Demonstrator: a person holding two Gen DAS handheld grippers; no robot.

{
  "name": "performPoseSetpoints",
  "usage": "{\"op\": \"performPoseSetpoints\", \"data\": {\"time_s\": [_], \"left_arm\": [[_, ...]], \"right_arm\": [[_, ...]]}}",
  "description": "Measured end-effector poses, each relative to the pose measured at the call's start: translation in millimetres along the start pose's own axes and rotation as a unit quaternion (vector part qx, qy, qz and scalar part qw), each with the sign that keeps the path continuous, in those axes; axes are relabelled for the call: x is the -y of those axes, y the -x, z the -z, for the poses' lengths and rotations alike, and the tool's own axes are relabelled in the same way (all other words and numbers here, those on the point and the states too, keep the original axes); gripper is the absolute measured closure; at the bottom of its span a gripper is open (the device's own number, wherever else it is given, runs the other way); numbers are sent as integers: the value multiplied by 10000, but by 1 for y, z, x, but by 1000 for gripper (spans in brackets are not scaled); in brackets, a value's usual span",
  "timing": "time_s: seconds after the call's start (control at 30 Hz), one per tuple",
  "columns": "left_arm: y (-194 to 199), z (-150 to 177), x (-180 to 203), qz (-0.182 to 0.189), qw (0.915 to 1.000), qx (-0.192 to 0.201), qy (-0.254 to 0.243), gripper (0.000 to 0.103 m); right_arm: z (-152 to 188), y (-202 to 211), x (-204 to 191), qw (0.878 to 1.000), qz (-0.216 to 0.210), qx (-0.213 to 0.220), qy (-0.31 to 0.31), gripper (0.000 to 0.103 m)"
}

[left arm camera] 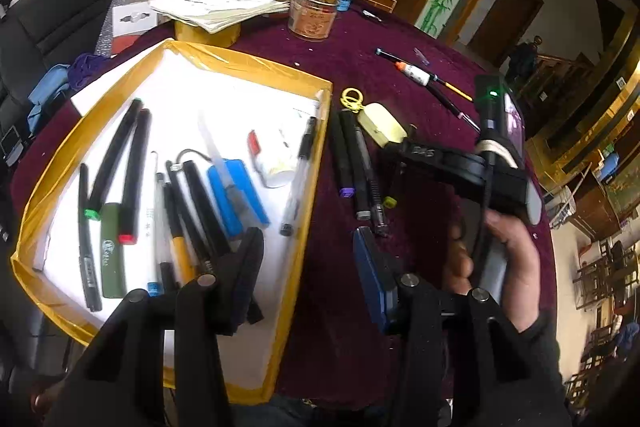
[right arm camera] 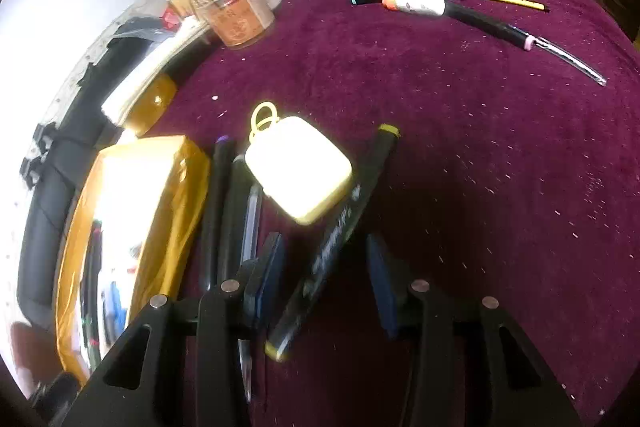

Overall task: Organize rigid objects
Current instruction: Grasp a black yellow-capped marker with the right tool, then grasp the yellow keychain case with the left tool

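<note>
Scene: a table with a dark purple cloth (right arm camera: pixel 480 147); a white tray with a yellow taped rim (left arm camera: pixel 316 163) already holds many pens and markers.
Right gripper (right arm camera: pixel 324 279): jaws stand open, nothing pressed between the pads, pointing steeply down at the cloth.
Target, as I judge it: a black marker with yellow end caps (right arm camera: pixel 340 227), lying loose on the cloth just right of the tray.
Marker position: directly between and just ahead of the right gripper's open jaws, apparently untouched.
Long axis: slanted, near end low and left of centre, far end up and to the right, so it crosses the jaw gap at an angle.
Neighbours: a pale yellow case (right arm camera: pixel 298 167) lies touching or just beside the marker's left; more dark markers (right arm camera: pixel 224 211) lie between it and the tray.
Left gripper (left arm camera: pixel 308 267): open and empty, hovering over the tray's right edge.
Nearer hand: the right.
</note>
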State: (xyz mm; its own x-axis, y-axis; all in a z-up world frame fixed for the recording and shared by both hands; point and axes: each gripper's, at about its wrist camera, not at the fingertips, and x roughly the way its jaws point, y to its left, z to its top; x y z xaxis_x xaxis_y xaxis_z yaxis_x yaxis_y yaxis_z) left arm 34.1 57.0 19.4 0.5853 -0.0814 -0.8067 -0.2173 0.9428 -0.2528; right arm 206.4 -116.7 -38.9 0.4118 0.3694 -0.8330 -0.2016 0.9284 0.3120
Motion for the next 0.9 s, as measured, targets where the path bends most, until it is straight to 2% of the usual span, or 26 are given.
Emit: {"op": "performPoseSetpoints", "data": {"time_s": [0.03, 0.1, 0.23, 0.33, 0.47, 0.53, 0.57, 0.73, 0.8, 0.9], "left_arm": [[-1, -1, 3, 27, 10000, 5, -30, 58], [-4, -4, 12, 52, 9999, -26, -102, 58], [-18, -15, 30, 191, 9994, -241, -177, 58], [-38, -31, 44, 239, 9985, -488, -115, 58], [-67, -55, 64, 241, 9974, -675, -59, 58], [-84, -66, 70, 104, 9978, -660, 44, 58], [-96, -72, 73, -26, 9974, -702, 130, 58], [-149, -101, 84, -515, 9933, -993, 302, 58], [-164, -108, 88, -537, 9914, -1145, 345, 58], [-174, -117, 90, -629, 9909, -1070, 523, 58]], "right_arm": [[2, 0, -3, 9999, 112, 34, 78, 67], [6, 2, -3, 9992, 335, 106, 212, 81], [13, 16, 20, 9996, 187, 125, 153, 90], [21, 28, 41, 9995, 208, 199, 147, 90], [24, 48, 87, 9975, 491, 491, -151, 90], [26, 54, 108, 9952, 397, 749, -483, 90], [28, 55, 116, 9941, 205, 865, -623, 90], [26, 52, 111, 9954, 101, 833, -456, 90], [26, 53, 113, 9957, 78, 816, -435, 90], [29, 54, 113, 9959, 87, 805, -405, 90]]}}
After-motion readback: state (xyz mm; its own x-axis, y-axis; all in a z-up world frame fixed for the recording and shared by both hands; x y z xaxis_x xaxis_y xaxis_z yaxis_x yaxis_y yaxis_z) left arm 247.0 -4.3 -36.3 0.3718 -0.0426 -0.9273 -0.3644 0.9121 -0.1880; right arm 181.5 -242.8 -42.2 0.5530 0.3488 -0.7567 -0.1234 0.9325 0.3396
